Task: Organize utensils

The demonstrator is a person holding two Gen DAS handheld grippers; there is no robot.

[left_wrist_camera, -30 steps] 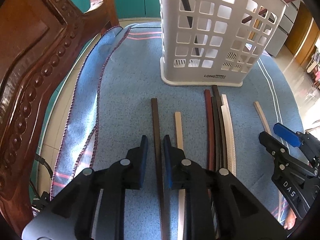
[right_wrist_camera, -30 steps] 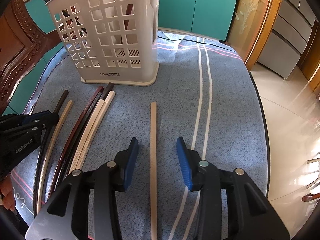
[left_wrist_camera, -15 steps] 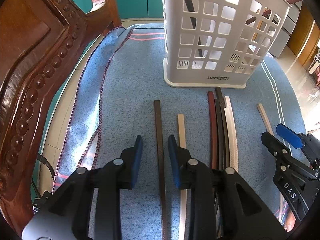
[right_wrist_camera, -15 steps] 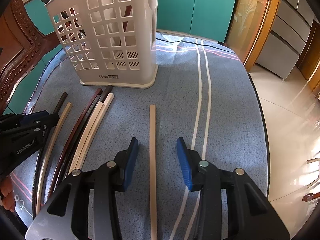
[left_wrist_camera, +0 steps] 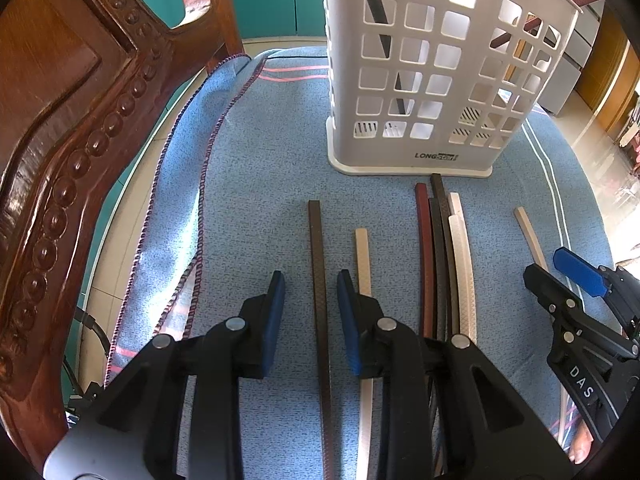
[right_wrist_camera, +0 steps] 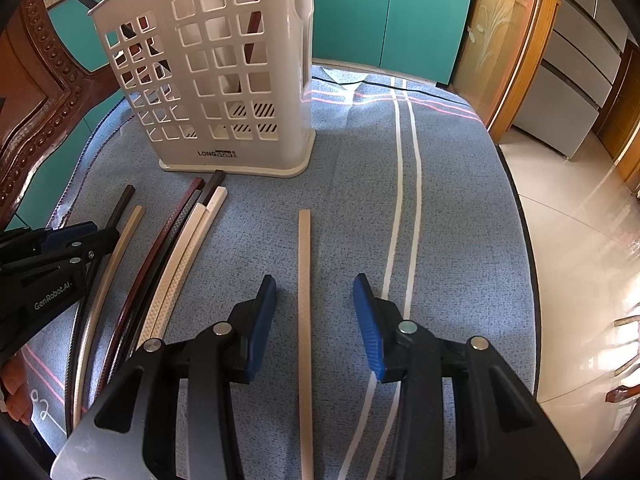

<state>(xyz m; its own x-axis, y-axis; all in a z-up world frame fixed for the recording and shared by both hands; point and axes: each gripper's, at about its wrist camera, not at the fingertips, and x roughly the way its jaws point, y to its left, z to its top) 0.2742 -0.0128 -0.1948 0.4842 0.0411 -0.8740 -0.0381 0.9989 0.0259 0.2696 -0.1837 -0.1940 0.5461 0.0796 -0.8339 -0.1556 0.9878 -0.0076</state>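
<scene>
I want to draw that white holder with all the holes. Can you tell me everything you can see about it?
The white holder is a tall plastic box standing upright on the blue cloth. Its walls are full of square holes, with small slotted vents near the bottom, and a wider rim runs round the base. A dark printed label sits low on the front. A few dark and reddish sticks lean inside it. More sticks lie on the cloth just in front; I cannot tell whether they touch it.

Blue cloth (right_wrist_camera: 448,200) with white and pink stripes covers the table | carved dark wooden chair back (left_wrist_camera: 72,152) stands at the cloth's left edge | teal cabinet doors (right_wrist_camera: 392,20) beyond its far end | glossy pale tiled floor (right_wrist_camera: 580,248) to its right, catching bright daylight | grey drawer fronts (right_wrist_camera: 576,64) past that floor
</scene>
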